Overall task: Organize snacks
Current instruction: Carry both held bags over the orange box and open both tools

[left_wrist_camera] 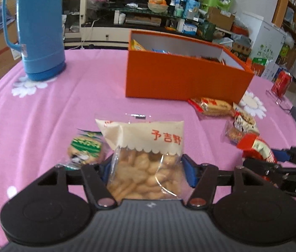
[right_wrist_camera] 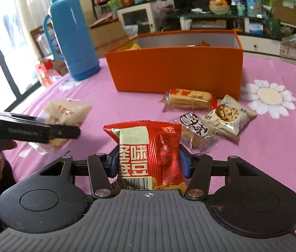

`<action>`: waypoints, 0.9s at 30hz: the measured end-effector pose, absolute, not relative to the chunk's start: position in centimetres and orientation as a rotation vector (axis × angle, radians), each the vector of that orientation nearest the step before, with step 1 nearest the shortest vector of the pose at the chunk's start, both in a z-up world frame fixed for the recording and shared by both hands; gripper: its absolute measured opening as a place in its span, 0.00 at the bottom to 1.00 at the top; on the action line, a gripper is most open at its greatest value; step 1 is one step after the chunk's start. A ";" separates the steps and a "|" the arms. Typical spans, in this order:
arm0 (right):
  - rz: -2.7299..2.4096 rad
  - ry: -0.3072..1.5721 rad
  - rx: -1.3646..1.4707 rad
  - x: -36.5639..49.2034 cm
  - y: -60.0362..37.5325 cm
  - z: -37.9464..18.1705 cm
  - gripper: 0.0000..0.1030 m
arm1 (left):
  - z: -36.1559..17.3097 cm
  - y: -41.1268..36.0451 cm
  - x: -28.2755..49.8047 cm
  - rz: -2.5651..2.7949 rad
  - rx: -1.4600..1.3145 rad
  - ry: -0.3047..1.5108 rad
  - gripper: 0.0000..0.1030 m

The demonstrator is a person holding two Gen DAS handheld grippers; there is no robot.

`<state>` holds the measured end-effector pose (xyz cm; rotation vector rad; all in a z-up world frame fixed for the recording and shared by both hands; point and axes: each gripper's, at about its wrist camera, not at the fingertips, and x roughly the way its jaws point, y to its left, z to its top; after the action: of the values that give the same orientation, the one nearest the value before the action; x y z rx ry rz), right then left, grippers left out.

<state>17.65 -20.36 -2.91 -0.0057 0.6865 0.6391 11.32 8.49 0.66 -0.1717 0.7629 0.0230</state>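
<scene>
A round table under a pink tablecloth (left_wrist_camera: 84,109) printed with white daisies carries every item. The largest object, an open orange box (right_wrist_camera: 175,69), stands toward the far side and already contains several snack packets. To its left stands a tall blue thermos (left_wrist_camera: 40,27) with a side handle.

The left gripper (left_wrist_camera: 145,168) has its blue-padded fingers closed against both sides of a clear-and-cream bag of golden biscuits (left_wrist_camera: 145,159), which stands upright between them. The right gripper (right_wrist_camera: 149,163) is likewise closed on a red packet (right_wrist_camera: 150,155) bearing a barcode and white label, held upright.

Loose snacks lie on the cloth in front of the box: a long wrapped rice-cracker bar (right_wrist_camera: 187,98) nearest the box wall, a cream cookie packet (right_wrist_camera: 228,115) just right of and nearer than it, and a clear-wrapped round cake (right_wrist_camera: 196,132) touching the cookie packet's left edge. A green-labelled round cracker packet (left_wrist_camera: 86,149) lies just left of the left gripper's bag.
</scene>
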 end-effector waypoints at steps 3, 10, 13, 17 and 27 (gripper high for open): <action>0.632 0.704 -0.001 17.8 -20.2 -3.2 0.40 | 0.7 8.8 11.0 0.034 -0.173 0.763 0.60; 0.614 0.665 0.104 19.6 -22.1 -0.7 0.40 | 3.6 9.4 14.3 -0.018 -0.183 0.714 0.60; 0.583 0.567 0.081 23.4 -22.0 3.0 0.40 | 6.4 9.2 18.6 -0.028 -0.159 0.640 0.61; 0.530 0.459 0.009 30.5 -20.2 6.7 0.40 | 8.2 9.2 25.5 -0.025 -0.156 0.590 0.61; 0.509 0.659 -0.049 45.4 -14.7 0.8 0.47 | 2.2 8.6 38.3 0.030 -0.066 0.734 0.67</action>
<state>45.41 -14.71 0.76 -0.0493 0.6590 0.5088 38.31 8.57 2.15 -0.0661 0.7336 0.0296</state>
